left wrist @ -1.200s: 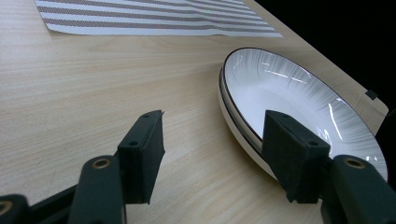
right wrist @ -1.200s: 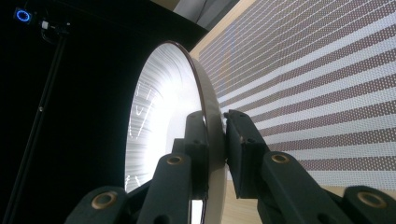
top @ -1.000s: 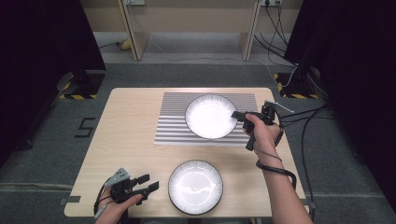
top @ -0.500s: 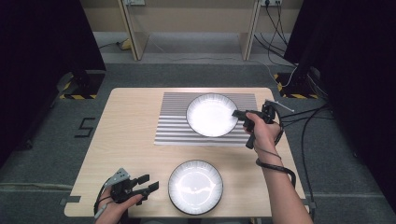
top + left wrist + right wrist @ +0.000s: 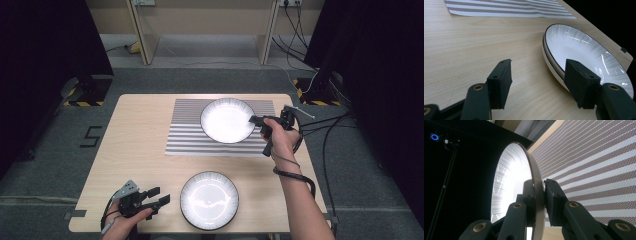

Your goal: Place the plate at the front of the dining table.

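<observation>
— Little has shifted: right tool [image 5: 256, 120] stays clamped on the far plate's [image 5: 226, 120] rim over the striped mat [image 5: 185, 135].
— And the left tool [image 5: 159, 196]?
— Unmoved, jaws spread beside the near plate [image 5: 209, 200] on the table [image 5: 140, 150].

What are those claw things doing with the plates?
A person holds a claw in each hand. The right gripper pinches the rim of the far plate, which sits over the striped mat. The left gripper is open beside the near plate on the table, one jaw by its rim, gripping nothing.
</observation>
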`<act>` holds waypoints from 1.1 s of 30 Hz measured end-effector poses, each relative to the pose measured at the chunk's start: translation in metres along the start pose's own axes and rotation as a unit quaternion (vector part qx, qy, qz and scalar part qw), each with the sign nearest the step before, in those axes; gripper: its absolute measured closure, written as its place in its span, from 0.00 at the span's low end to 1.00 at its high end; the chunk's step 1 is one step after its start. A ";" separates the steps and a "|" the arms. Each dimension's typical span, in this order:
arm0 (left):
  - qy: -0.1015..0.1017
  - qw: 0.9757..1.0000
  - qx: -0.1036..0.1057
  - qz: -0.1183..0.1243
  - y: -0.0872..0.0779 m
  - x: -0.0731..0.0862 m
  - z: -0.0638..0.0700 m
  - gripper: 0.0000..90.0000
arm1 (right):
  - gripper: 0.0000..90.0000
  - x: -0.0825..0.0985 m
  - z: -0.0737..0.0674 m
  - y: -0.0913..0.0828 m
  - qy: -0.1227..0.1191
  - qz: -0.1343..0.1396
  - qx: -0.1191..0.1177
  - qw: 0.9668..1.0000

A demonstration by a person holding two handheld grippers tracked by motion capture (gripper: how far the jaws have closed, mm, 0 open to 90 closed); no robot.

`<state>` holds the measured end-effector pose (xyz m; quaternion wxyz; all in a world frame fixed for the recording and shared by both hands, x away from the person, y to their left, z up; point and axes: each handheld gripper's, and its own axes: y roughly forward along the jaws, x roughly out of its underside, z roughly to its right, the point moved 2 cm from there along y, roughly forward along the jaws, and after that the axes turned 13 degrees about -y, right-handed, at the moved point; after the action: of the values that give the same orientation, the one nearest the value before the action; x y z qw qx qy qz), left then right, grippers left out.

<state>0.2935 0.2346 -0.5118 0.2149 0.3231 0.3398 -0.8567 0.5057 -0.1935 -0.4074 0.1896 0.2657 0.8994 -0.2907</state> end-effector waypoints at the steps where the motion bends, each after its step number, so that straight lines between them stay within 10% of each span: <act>1: 0.000 1.000 0.000 0.000 0.000 0.000 0.000 0.43 | 0.88 -0.001 0.001 0.001 -0.001 0.001 0.001 1.000; 33: -0.001 1.000 -0.002 0.000 0.000 0.000 -0.002 0.43 | 0.88 -0.014 0.014 0.017 0.021 0.012 0.007 1.000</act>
<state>0.2948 0.2362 -0.5131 0.2153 0.3222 0.3411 -0.8565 0.5291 -0.1956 -0.4187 0.1722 0.2840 0.8977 -0.2895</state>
